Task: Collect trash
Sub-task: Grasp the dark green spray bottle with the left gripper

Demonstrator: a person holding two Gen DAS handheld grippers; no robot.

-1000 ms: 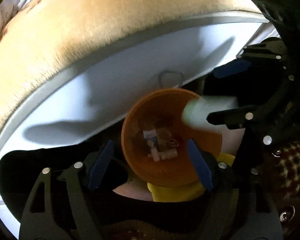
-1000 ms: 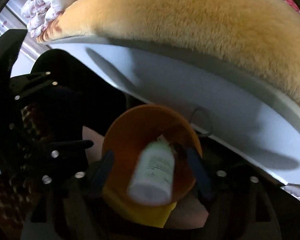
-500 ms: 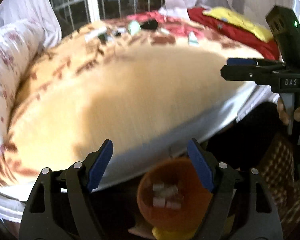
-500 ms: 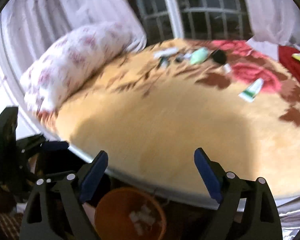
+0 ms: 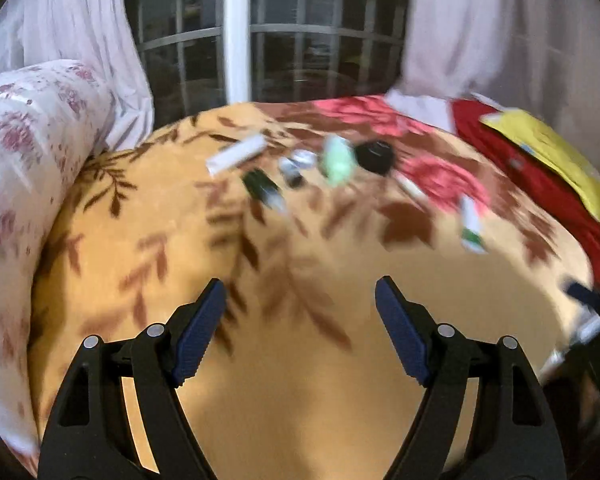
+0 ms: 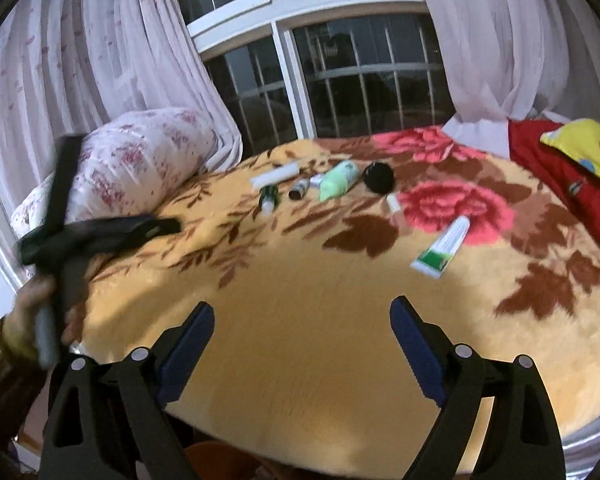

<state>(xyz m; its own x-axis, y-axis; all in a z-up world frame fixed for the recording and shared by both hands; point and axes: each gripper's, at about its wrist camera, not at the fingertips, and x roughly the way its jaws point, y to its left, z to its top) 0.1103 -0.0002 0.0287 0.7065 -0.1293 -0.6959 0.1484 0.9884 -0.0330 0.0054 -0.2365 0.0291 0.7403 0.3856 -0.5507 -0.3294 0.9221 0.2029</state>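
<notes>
Now both of your grippers hang spread and empty over the near edge of the bed (image 6: 320, 320): the left gripper (image 5: 300, 328) wide, the right gripper (image 6: 302, 344) with jaws that have just been opening, nothing between them. The trash lies well beyond: a toothpaste tube (image 6: 442, 246) at mid-right, and a far cluster with a pale green pouch (image 6: 338, 180), a black round lid (image 6: 378, 177) and a white strip (image 6: 275, 175). Reach too fast and you risk pinching plush blanket, or nudging small pieces apart. Motion blur smears the left view, so the tiny items stay unreadable; the bin is barely seen at the right view's bottom edge.
</notes>
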